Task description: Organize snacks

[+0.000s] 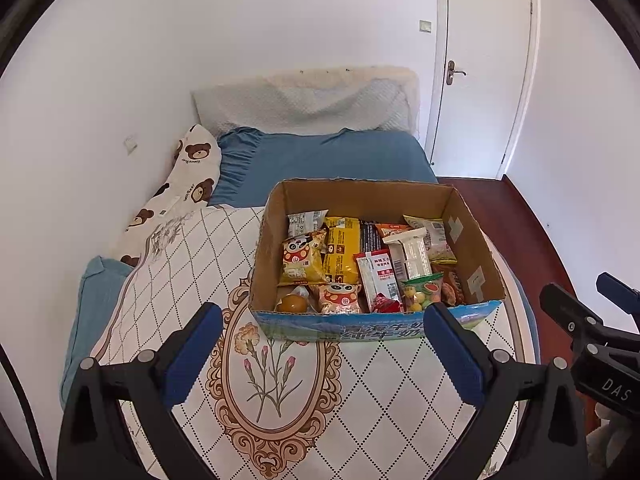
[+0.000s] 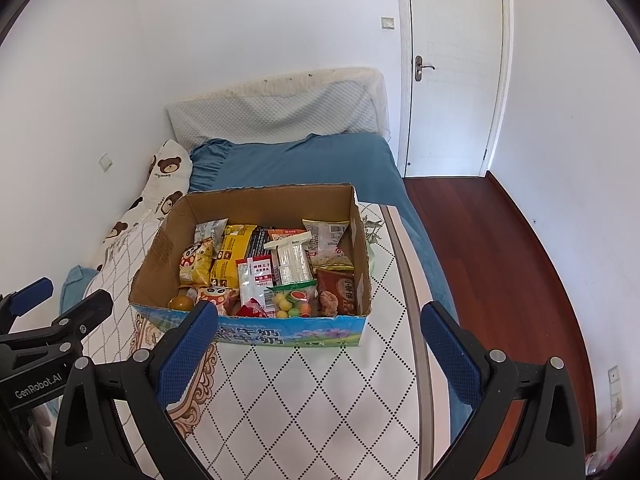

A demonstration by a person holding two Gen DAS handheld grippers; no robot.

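I see the snack packets (image 1: 372, 264) all lying inside the cardboard box (image 1: 472, 240) on the bed quilt (image 1: 192, 264). Both my left gripper (image 1: 322, 350) and right gripper (image 2: 319, 346) hang spread wide and empty, short of the box. This fits either packets gathered already or sorting yet to come, so I judge no move.

We're looking at a small bedroom with plain white walls (image 1: 280, 20). Straight ahead of the tongs is a bed (image 1: 340, 156) with a blue sheet, and further back on the right a closed white door (image 2: 456, 68) and dark red wood floor (image 2: 500, 248).
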